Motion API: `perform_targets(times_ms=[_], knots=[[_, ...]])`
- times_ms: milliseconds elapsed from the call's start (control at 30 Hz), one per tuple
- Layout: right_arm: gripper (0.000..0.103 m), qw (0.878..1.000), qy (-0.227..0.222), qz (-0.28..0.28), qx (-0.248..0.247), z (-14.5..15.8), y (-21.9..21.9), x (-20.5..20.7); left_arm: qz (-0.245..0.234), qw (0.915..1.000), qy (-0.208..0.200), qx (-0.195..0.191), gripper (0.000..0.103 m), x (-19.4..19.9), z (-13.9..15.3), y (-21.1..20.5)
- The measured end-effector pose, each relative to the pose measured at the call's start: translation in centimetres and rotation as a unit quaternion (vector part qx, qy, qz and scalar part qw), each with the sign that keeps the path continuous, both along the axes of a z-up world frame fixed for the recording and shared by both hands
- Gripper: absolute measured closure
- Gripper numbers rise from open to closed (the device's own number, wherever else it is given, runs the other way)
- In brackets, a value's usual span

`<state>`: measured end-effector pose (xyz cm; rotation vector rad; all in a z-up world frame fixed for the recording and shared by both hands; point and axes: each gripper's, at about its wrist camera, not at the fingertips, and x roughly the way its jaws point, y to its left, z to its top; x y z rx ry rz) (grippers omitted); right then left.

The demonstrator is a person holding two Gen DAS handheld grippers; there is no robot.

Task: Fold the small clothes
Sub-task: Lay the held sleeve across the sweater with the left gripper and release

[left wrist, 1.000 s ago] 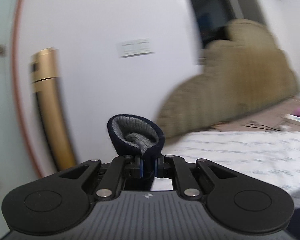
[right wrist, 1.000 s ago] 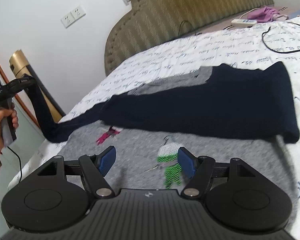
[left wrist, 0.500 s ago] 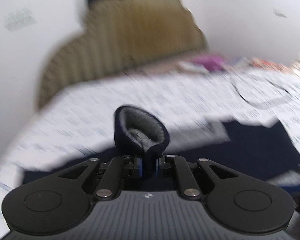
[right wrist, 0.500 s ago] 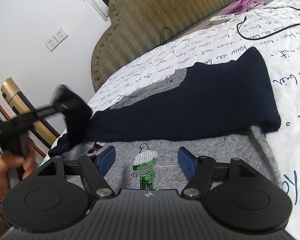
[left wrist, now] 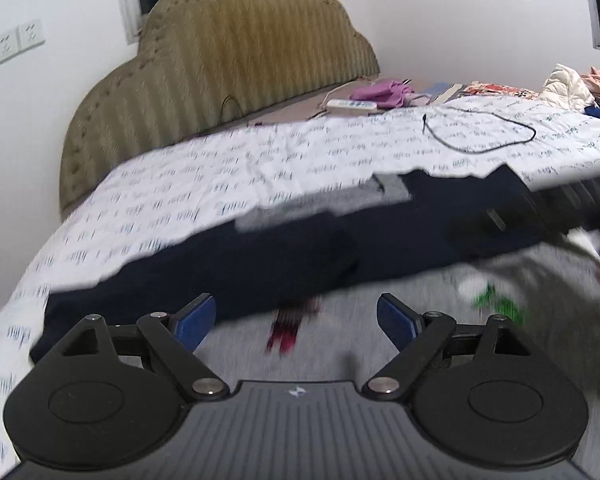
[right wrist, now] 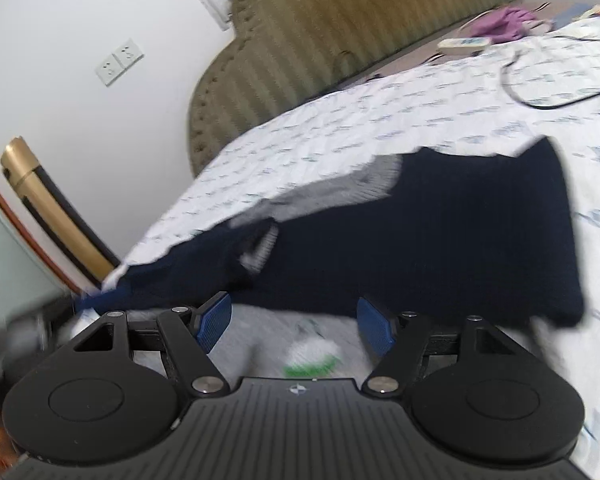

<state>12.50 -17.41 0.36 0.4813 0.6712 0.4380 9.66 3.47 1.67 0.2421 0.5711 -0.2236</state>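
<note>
Sweater [left wrist: 380,360] lies on bed [left wrist: 220,176], headboard [left wrist: 228,60] behind.

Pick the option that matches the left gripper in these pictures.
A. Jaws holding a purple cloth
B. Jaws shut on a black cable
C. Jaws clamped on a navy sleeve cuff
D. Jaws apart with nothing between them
D: the left gripper has just been opening its jaws, and they stand apart and empty above the grey sweater, with the navy sleeve lying across it.

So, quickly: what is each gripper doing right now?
Left gripper: open, jaws just opened, nothing between them; the dark sleeve lies on the sweater.
Right gripper: open, holding nothing.
</note>
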Motion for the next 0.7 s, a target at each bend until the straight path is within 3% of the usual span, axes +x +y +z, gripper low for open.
perform_targets(times_ms=[200,367,533,600,700], knots=[[0.029,0.997,0.054,0.038,0.047,-0.8,3.7,6.0,0.026,0.9996,0.011,-0.003,0.015,-1.7,-2.6,1.5],[0.037,0.987,0.104,0.042,0.118,-2.2,5.7,9.1,0.043,0.9980,0.029,-0.037,0.014,-1.1,-3.6,3.0],[0.060,0.984,0.119,0.031,0.132,-2.9,7.0,10.6,0.050,0.9961,0.036,-0.062,0.011,-1.0,-4.1,3.7],[0.083,0.985,0.123,0.025,0.118,-2.9,7.3,10.9,0.051,0.9958,0.039,-0.066,0.010,-0.9,-4.1,3.9],[0.086,0.987,0.115,0.012,0.108,-2.7,7.2,10.9,0.053,0.9949,0.046,-0.072,0.009,-0.8,-4.0,4.1]])
